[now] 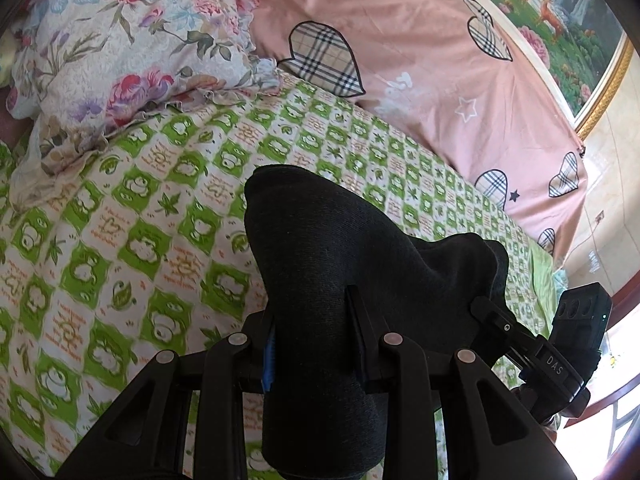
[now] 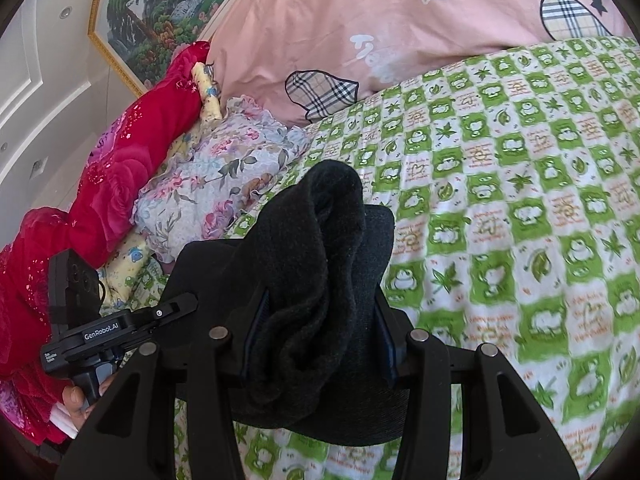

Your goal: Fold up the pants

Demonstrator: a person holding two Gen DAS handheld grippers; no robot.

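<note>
The black pants (image 1: 320, 248) hang bunched between both grippers above a green-and-white checked bedsheet (image 1: 120, 240). My left gripper (image 1: 314, 332) is shut on a thick fold of the pants, which bulges up and over its fingers. My right gripper (image 2: 320, 336) is shut on another bunched fold of the pants (image 2: 320, 248). Each gripper shows in the other's view: the right one at the lower right of the left wrist view (image 1: 532, 344), the left one at the lower left of the right wrist view (image 2: 120, 328). The fingertips are hidden by cloth.
A floral pillow (image 1: 120, 60) lies at the head of the bed. A pink quilt with plaid hearts (image 1: 420, 60) lies along the far side. A red blanket (image 2: 100, 200) lies beside the pillow. A framed landscape picture (image 2: 160, 12) hangs on the wall.
</note>
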